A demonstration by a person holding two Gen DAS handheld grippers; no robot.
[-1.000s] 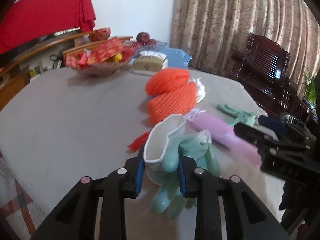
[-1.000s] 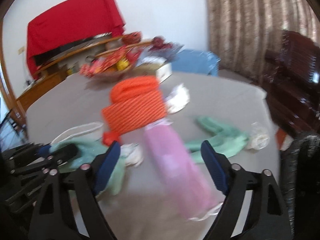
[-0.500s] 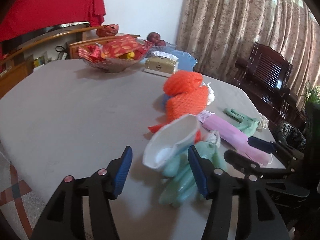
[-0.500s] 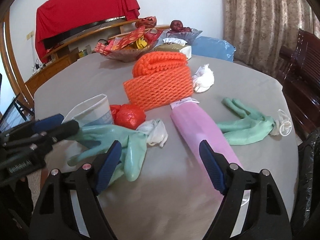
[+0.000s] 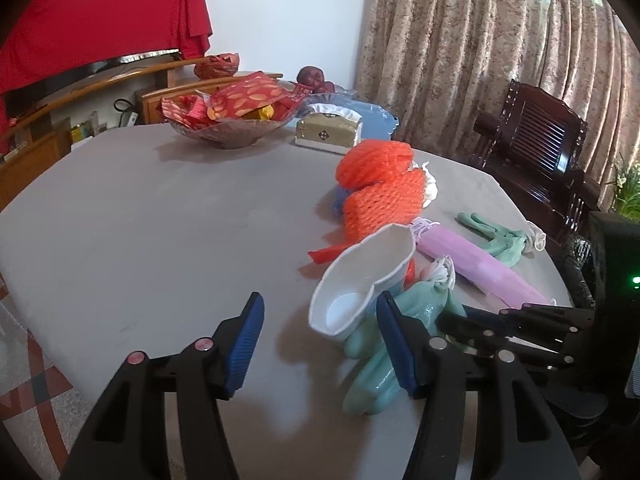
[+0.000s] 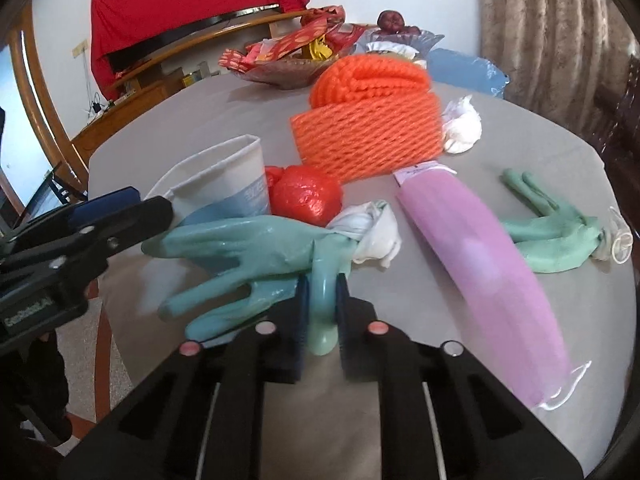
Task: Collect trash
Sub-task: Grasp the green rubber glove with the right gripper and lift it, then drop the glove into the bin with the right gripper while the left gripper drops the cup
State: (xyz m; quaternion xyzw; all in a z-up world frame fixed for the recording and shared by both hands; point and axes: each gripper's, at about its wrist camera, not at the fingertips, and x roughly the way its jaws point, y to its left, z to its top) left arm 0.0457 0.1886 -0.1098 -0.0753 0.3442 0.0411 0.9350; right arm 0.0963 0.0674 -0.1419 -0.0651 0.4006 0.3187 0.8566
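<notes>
1. Left wrist view: the left tongs (image 5: 320,340) fill the bottom of the frame, standing wide apart with nothing between them.
2. A crumpled white paper cup (image 5: 362,276) lies on its side right of centre, its mouth facing the camera. It sits just above the gap, closer to the blue pad (image 5: 394,346) on the right.
3. A green rubber glove (image 5: 384,364) lies below and right of the cup, its fingers running toward the bottom of the frame, partly behind that pad.
4. The right tongs (image 5: 472,322) enter from the right edge, reaching to the glove. From here I cannot tell how they are set.
5. Further up the grey surface (image 5: 140,220) lie an orange foam net (image 5: 380,196) and a pink sleeve (image 5: 476,264).
6. Right wrist view: the right tongs (image 6: 322,312), at bottom centre, are clamped together on one finger of the green rubber glove (image 6: 256,252).
7. The glove stretches from the tongs toward the left and upward, ending in a white knotted cuff (image 6: 372,228) at centre.
8. The right hand therefore has the glove; the left tongs (image 6: 100,216) come in from the left edge, beside the paper cup (image 6: 224,184).
9. A red plastic wad (image 6: 304,196) sits between cup and net. A second green glove (image 6: 560,232) lies at the right.
10. The pink sleeve (image 6: 488,264) is blurred. No bin shows in either view.
</notes>
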